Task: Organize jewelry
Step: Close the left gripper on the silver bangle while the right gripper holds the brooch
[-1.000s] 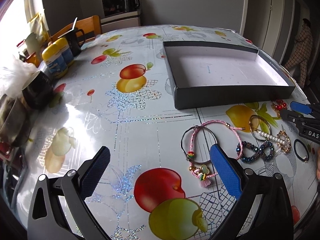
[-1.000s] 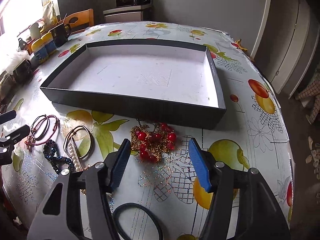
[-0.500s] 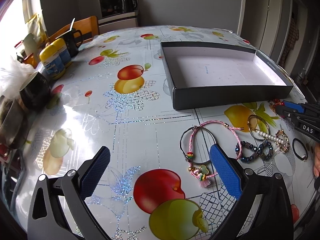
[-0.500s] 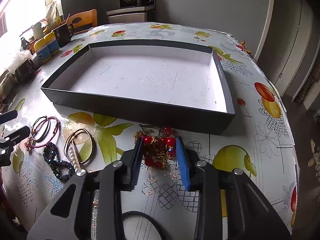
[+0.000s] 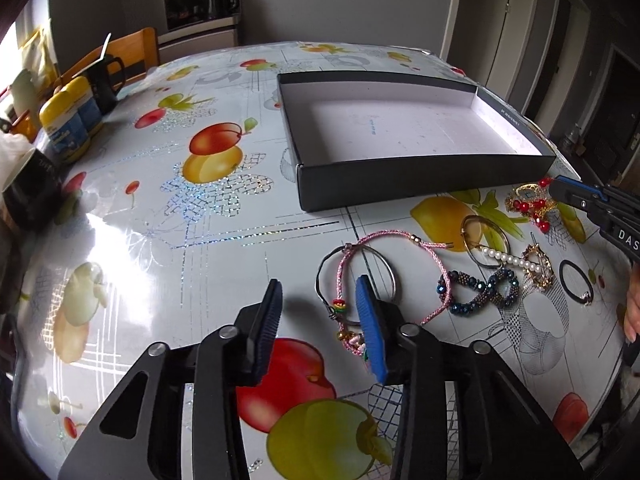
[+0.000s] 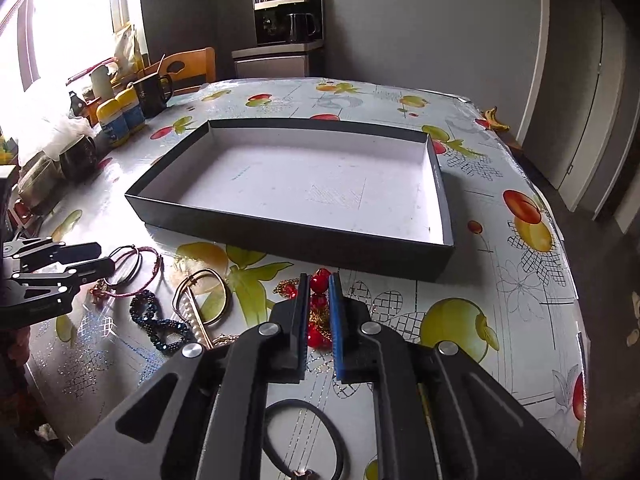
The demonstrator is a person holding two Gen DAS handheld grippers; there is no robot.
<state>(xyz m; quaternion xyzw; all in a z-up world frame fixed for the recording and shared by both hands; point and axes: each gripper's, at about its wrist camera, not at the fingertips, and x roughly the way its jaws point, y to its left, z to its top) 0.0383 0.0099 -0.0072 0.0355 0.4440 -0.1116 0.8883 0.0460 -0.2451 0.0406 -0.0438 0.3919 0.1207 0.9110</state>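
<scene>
Our right gripper [image 6: 319,300] is clenched on the red-bead gold chain [image 6: 319,305], lying just before the black box tray [image 6: 304,240], straight ahead. Our left gripper [image 5: 318,312] stands parted beside the pink cord bracelet [image 5: 382,242], holding nothing.

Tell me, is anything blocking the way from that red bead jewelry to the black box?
Only the box's own near wall, which the red bead jewelry, pinched in the right gripper, must be lifted over. Nothing else lies between them.
</scene>
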